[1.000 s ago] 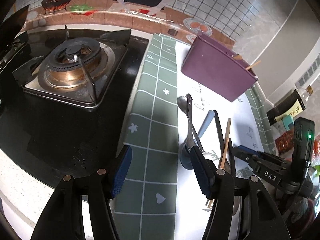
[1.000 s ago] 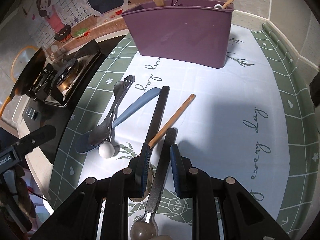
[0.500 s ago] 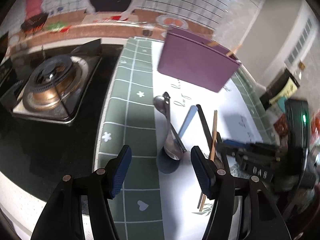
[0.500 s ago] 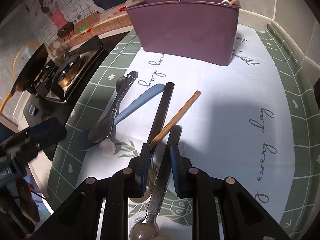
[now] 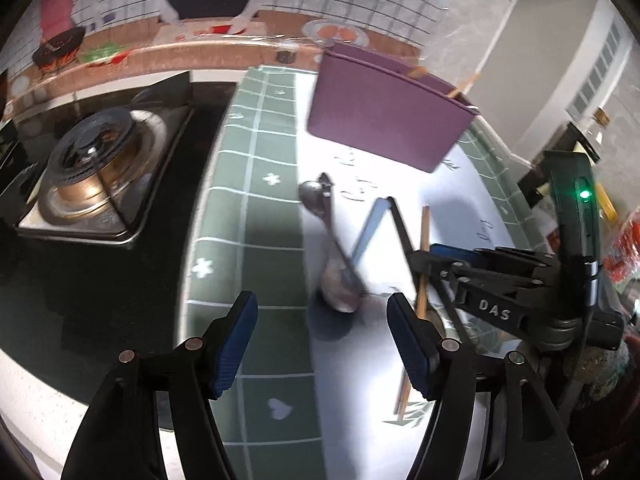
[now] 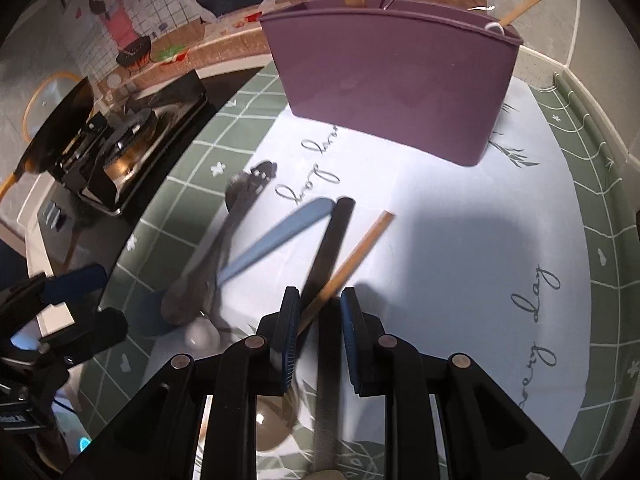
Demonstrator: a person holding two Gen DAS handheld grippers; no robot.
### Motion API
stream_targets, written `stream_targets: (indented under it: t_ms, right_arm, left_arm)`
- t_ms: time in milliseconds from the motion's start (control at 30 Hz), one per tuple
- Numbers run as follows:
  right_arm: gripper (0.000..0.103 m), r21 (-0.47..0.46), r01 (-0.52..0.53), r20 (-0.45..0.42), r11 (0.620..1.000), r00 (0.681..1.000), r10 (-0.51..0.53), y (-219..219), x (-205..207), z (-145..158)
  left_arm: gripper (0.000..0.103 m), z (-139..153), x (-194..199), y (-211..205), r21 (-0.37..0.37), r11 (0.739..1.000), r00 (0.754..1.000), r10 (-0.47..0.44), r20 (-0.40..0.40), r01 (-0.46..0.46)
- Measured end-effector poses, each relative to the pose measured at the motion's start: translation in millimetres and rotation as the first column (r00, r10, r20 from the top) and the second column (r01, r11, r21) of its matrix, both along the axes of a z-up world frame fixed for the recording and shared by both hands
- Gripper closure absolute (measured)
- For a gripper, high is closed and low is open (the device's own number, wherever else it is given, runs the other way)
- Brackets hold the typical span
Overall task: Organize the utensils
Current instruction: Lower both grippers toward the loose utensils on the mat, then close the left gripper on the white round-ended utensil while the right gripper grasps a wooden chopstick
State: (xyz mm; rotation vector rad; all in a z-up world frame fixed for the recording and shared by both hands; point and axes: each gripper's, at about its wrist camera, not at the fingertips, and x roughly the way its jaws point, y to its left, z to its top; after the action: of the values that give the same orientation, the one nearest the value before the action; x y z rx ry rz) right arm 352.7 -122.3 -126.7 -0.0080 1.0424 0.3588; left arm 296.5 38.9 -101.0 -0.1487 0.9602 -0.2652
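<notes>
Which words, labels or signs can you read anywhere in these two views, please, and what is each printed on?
"DAS": white letters on the black right gripper, seen in the left wrist view.
"day": grey script on the white-centred, green-bordered table mat.
Other script on the mat, near the purple plastic utensil holder and at the right edge: not clearly readable.

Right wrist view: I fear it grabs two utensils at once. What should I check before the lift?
1. Black handle between the right gripper jaws: ok.
2. Only one utensil there: not ok, the wooden chopstick crosses in too.
3. Pads pressing firmly: cannot tell.
4. Purple holder upright ahead: ok.
5. Left gripper out of the way, jaws opening, nothing gripped: ok.
</notes>
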Motion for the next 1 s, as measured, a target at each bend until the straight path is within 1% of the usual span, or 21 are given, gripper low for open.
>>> stream_targets:
  t_ms: [67, 167, 200, 267, 333, 400, 433, 567, 633, 700, 733, 867, 900, 1000]
  right_arm:
    - [0.083, -0.024, 0.013, 0.008, 1.0, 1.0, -0.013, -7.6, -2.8, 0.2]
    - [0.083, -0.062, 0.042, 0.031, 0.997, 0.999, -0.04, -26.4, -9.2, 2.8]
    - [0.083, -0.094, 0.064, 0.042, 0.994, 0.997, -0.06, -34.8, -11.5, 3.4]
    - [0.083, -0.113, 0.098, 0.055, 0.989, 0.994, -0.092, -48.6, -14.8, 6.5]
    - [0.083, -0.097, 0.137, 0.058, 0.986, 0.99, -0.132, -64.4, -19.3, 11.9]
    - [0.083, -0.076, 0.175, 0.077, 0.982, 0.983, -0.169, -78.8, -25.2, 20.4]
    - [0.083, -0.071, 0.188, 0.087, 0.98, 0.98, -0.181, -83.0, -27.9, 23.9]
    - [0.083, -0.053, 0.213, 0.118, 0.976, 0.972, -0.205, -91.1, -38.2, 35.0]
    - [0.083, -0.045, 0.218, 0.118, 0.975, 0.97, -0.212, -92.2, -41.8, 37.2]
    - [0.083, -0.039, 0.22, 0.113, 0.975, 0.97, -0.214, -91.9, -43.6, 36.8]
    - [0.083, -0.04, 0.221, 0.112, 0.974, 0.97, -0.215, -91.7, -45.1, 36.2]
    - [0.083, -0.049, 0.23, 0.107, 0.972, 0.969, -0.224, -92.6, -49.5, 32.9]
    - [0.083, -0.05, 0.233, 0.106, 0.971, 0.968, -0.227, -93.9, -49.7, 32.1]
    - [0.083, -0.049, 0.252, 0.103, 0.967, 0.964, -0.246, -101.6, -49.7, 30.2]
  left_arm:
    - [0.034, 1.1, -1.4, -8.9, 0.0, 0.999, 0.999, -0.034, 0.007, 0.034]
    - [0.034, 1.5, -5.7, -27.9, 0.036, 0.996, 0.996, -0.085, 0.027, 0.084]
    - [0.034, 1.2, -6.3, -31.8, 0.045, 0.995, 0.996, -0.088, 0.031, 0.087]
    - [0.037, -1.4, -5.9, -39.8, 0.056, 0.994, 0.995, -0.096, 0.027, 0.094]
    - [0.049, -5.0, -5.9, -46.7, 0.075, 0.992, 0.994, -0.103, 0.037, 0.1]
    - [0.067, -9.5, -5.9, -54.1, 0.112, 0.988, 0.993, -0.109, 0.044, 0.104]
    - [0.069, -12.3, -5.2, -57.1, 0.125, 0.987, 0.993, -0.112, 0.044, 0.105]
    - [0.07, -20.7, 0.2, -58.1, 0.119, 0.989, 0.995, -0.097, 0.029, 0.093]
    - [0.073, -23.0, 3.1, -57.8, 0.128, 0.988, 0.996, -0.087, 0.027, 0.083]
    - [0.077, -25.3, 4.9, -58.7, 0.144, 0.987, 0.997, -0.074, 0.023, 0.07]
    - [0.077, -26.5, 6.3, -59.2, 0.148, 0.987, 0.997, -0.068, 0.02, 0.064]
    - [0.078, -31.1, 12.3, -58.0, 0.133, 0.99, 0.999, -0.05, 0.002, 0.049]
    - [0.079, -31.4, 13.6, -57.6, 0.13, 0.99, 0.999, -0.048, 0.002, 0.048]
    - [0.081, -26.4, 14.2, -53.5, 0.133, 0.991, 0.999, -0.037, 0.021, 0.034]
